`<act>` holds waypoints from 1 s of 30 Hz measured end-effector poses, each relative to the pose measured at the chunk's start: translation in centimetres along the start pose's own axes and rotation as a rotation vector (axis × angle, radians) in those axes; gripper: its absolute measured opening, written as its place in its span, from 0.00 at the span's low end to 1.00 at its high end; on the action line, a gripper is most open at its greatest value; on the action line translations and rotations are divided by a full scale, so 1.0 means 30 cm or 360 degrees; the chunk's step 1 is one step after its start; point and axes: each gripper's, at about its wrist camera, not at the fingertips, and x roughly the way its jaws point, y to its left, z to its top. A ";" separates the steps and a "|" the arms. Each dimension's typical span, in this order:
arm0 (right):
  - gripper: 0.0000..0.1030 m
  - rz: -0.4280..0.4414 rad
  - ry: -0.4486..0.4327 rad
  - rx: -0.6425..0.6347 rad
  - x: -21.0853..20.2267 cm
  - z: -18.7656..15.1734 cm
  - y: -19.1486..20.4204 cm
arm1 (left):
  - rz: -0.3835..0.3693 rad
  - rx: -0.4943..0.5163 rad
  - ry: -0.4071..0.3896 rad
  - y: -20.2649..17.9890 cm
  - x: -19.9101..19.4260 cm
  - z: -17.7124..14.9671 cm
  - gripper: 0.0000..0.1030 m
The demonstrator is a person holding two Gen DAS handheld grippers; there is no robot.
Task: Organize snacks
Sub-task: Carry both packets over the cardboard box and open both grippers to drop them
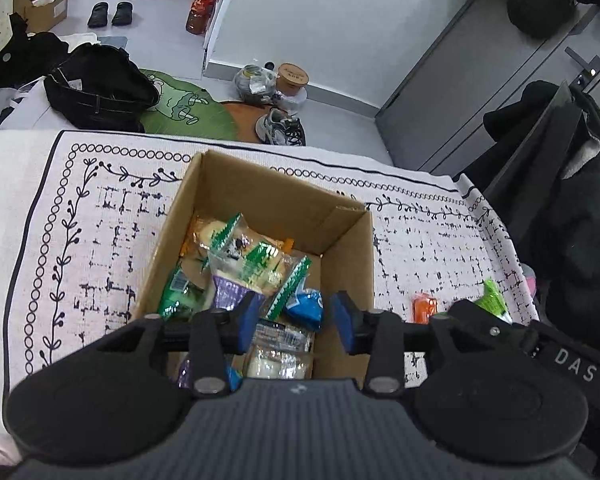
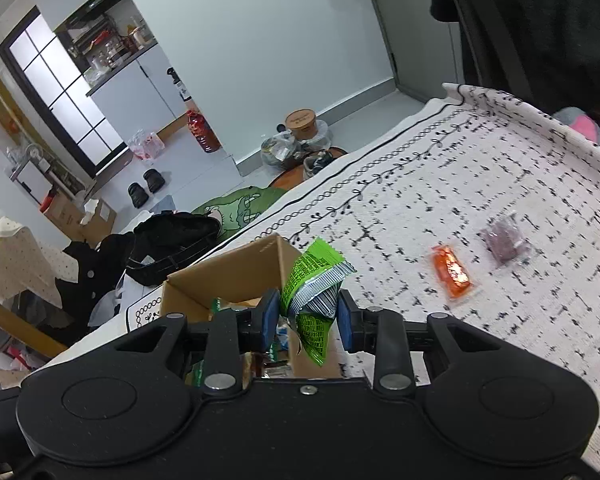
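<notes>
A: How does the left gripper [image 1: 296,322] stand?

B: Its jaws are apart, with nothing pinched between the blue pads [image 1: 253,316]. It hangs over the cardboard box [image 1: 260,196], pointing down into it. The gap frames a blue packet [image 1: 306,307] and a clear wrapper [image 1: 278,338] lying below, but neither pad touches them.

A: And what fills the box?

B: A heap of snacks: several clear packets with green and white zigzag edges [image 1: 256,258], a green packet [image 1: 180,292] against the left wall, a purple one [image 1: 228,290] just beside the left pad. The box sits on a white cloth with a black leaf-and-ring border [image 1: 66,240].

A: The right gripper [image 2: 309,312]?

B: Clamped on a green packet with a silver inside [image 2: 312,288]. The pads press it from both sides; the packet is crumpled and folded, its upper end sticking up above the fingers and its lower end hanging below them. It is held just at the near right corner of the box [image 2: 236,272], above the rim.

A: Anything left out on the cloth?

B: Two pieces, well apart from the box: an orange packet [image 2: 452,270] and, just beside it to the right, a purplish one in clear wrap [image 2: 506,238]. From the left wrist view the orange packet [image 1: 425,307] shows past the box's right wall, with the tip of the held green packet [image 1: 492,296] further right.
</notes>
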 end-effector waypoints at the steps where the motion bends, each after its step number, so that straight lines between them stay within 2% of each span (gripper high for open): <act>1: 0.29 0.0004 0.0005 0.0002 0.009 0.002 0.006 | -0.0005 0.0002 -0.0005 0.002 0.000 0.005 0.42; 12: 0.29 0.0048 0.0048 0.0042 0.126 0.042 0.070 | -0.0060 -0.0033 -0.0019 0.057 0.032 0.069 0.45; 17: 0.30 0.0132 0.0049 0.0093 0.164 0.077 0.106 | -0.0061 -0.0071 -0.0017 0.091 0.047 0.099 0.45; 20: 0.37 0.0175 0.0044 0.0101 0.172 0.095 0.117 | -0.0057 -0.0085 -0.0017 0.107 0.058 0.104 0.45; 21: 0.45 0.0182 0.0040 0.0106 0.172 0.097 0.116 | -0.0051 -0.0096 -0.0021 0.112 0.061 0.105 0.45; 23: 0.53 0.0143 0.0023 0.0113 0.167 0.102 0.105 | -0.0038 -0.0116 -0.0042 0.121 0.063 0.109 0.45; 30: 0.53 0.0063 0.0023 0.0182 0.105 0.102 0.012 | -0.0014 -0.0101 -0.0050 0.103 0.059 0.111 0.45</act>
